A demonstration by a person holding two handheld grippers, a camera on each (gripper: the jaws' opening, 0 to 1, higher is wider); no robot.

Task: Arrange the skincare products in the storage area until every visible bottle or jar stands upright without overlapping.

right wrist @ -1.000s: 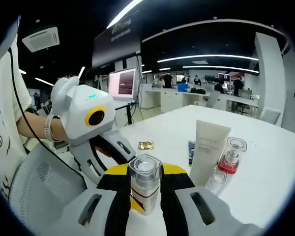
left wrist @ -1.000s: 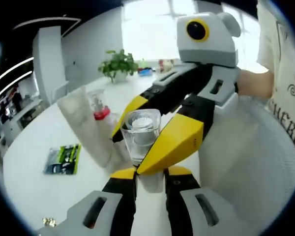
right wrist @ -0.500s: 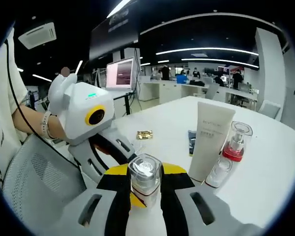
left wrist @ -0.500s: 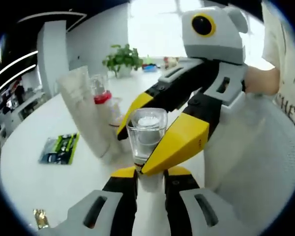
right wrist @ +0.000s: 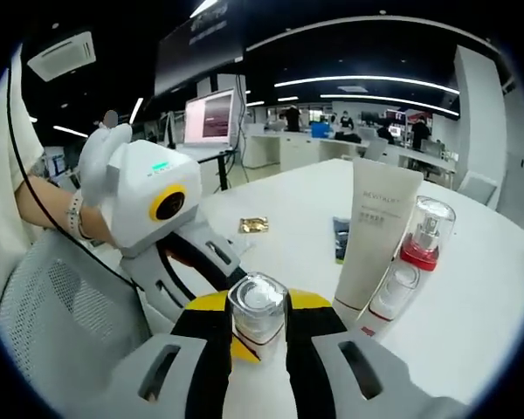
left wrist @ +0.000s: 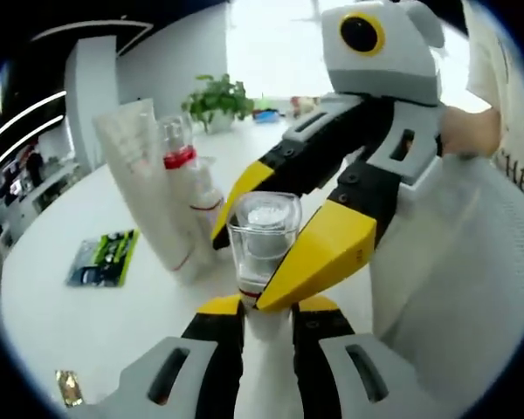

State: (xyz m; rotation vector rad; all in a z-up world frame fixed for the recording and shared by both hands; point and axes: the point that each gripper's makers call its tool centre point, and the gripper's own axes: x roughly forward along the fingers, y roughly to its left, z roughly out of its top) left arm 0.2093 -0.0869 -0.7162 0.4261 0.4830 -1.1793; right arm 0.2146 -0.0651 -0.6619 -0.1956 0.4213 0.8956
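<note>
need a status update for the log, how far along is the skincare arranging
Done: the white tube, the red-collared pump bottle and a smaller bottle stand upright together on the white table.
In hand: the clear-capped bottle is pinched by both the right gripper and the left gripper.
Left: set it upright beside the group without overlap.

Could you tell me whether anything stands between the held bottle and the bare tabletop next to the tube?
Nothing visible does. The bottle is gripped by both the right gripper and the left gripper; bare table lies between it and the tube.
</note>
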